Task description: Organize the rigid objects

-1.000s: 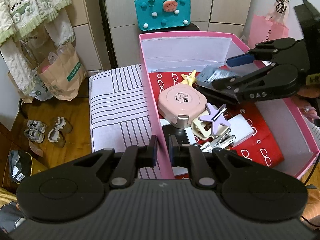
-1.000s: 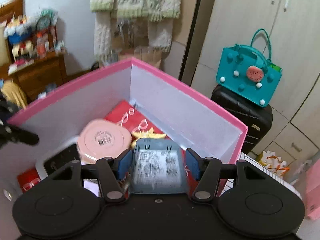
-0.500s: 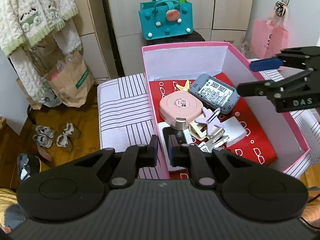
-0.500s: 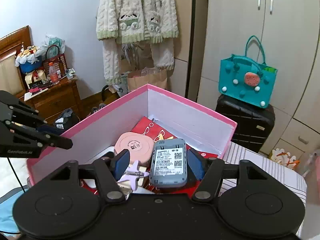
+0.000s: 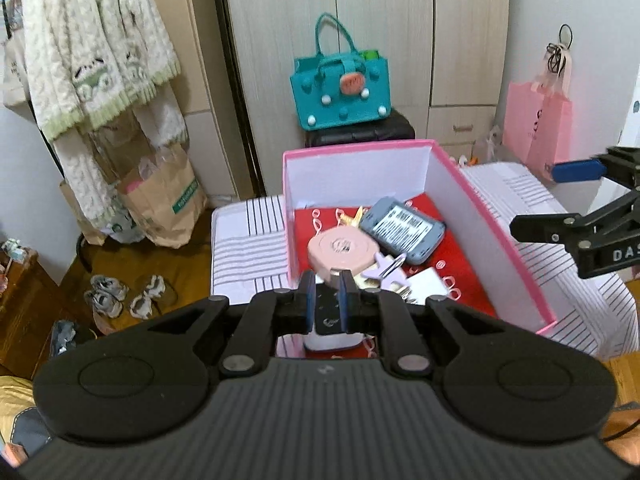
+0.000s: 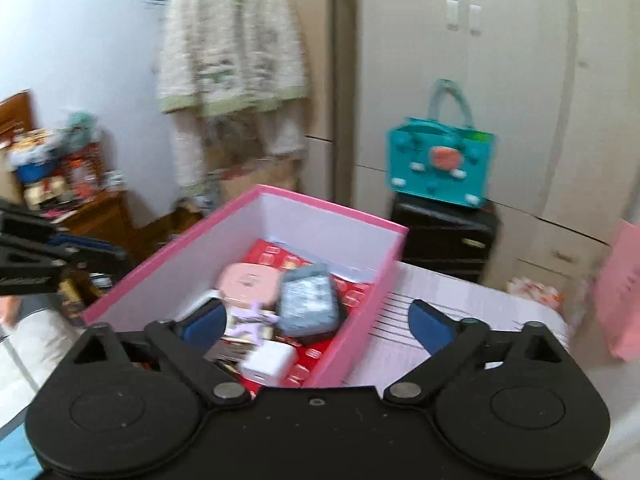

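Both jaws empty: left gripper (image 5: 328, 295) narrow, right gripper (image 6: 316, 325) wide.

Teal handbag (image 5: 341, 94) tops black suitcase (image 5: 360, 131) — seemingly.

Carrying surface (image 5: 248, 256): low, covered in white cloth with thin dark stripes, standing on a wooden floor (image 5: 116, 264). 1 pink box (image 5: 496, 240) with white inner walls sits directly on the striped cover, open at the top. Striped cloth is exposed on both sides of the box; the right wrist view shows a bare stretch (image 6: 472, 300) beside the box's far corner.
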Motion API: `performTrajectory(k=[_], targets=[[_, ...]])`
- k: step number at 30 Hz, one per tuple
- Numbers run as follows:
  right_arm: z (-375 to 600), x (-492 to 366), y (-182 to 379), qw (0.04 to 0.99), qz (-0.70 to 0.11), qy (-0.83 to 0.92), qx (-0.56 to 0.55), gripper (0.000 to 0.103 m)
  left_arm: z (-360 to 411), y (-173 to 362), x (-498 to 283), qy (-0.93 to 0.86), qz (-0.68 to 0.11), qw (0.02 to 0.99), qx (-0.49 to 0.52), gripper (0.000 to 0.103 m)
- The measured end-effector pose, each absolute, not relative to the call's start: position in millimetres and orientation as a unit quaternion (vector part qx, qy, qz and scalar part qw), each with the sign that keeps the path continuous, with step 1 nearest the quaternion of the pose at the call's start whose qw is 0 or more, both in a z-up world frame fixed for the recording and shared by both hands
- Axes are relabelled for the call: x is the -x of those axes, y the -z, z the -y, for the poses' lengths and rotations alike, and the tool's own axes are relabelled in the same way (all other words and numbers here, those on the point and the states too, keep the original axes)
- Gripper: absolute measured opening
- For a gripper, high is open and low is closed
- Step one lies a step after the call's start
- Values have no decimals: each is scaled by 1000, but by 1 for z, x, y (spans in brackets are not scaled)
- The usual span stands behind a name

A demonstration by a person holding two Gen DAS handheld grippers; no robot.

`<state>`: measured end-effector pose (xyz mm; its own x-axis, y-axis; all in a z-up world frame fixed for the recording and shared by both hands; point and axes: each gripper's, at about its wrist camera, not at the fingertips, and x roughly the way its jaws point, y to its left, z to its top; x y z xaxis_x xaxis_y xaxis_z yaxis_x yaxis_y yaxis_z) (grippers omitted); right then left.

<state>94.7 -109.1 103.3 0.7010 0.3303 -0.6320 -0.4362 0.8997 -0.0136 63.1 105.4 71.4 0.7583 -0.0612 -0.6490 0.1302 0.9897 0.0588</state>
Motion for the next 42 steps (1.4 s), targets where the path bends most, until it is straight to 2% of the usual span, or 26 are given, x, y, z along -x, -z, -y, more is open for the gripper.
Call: performTrajectory(k=[2, 4, 8, 10, 17, 19, 24, 28, 35, 42], targets=[[111, -86, -106, 928, -318, -166, 103, 100, -98, -73, -59, 51, -341, 937, -49, 22], [112, -75, -109, 931, -309, -143, 135, 100, -92, -73, -55, 59, -346, 936, -36, 40], [127, -50, -115, 940, -292, -122, 131, 100, -77, -69, -46, 55, -338, 939, -38, 44], [134, -37, -117, 947, -279, -104, 122, 100, -71, -67, -44, 56, -341, 938, -30, 59], [148, -10, -118, 960, -254, -80, 86, 100, -58, -74, -34, 53, -324, 944, -23, 74], [152, -8, -118, 960, -259, -85, 69, 100, -55, -76, -30, 35, -309, 950, -27, 83], [166, -9, -115, 956, -278, -96, 19, 100, -41, -75, -12, -17, -259, 963, -73, 98], [169, -11, -105, 953, -288, -97, 1, 100, -41, -72, -6, 6, -274, 961, -44, 103], [167, 4, -94, 952, -287, -109, 2, 100, -25, -52, -9, 17, -353, 934, -41, 103], [167, 25, -92, 955, -280, -100, 11, 100, -16, -35, 6, 32, -361, 931, -26, 103]])
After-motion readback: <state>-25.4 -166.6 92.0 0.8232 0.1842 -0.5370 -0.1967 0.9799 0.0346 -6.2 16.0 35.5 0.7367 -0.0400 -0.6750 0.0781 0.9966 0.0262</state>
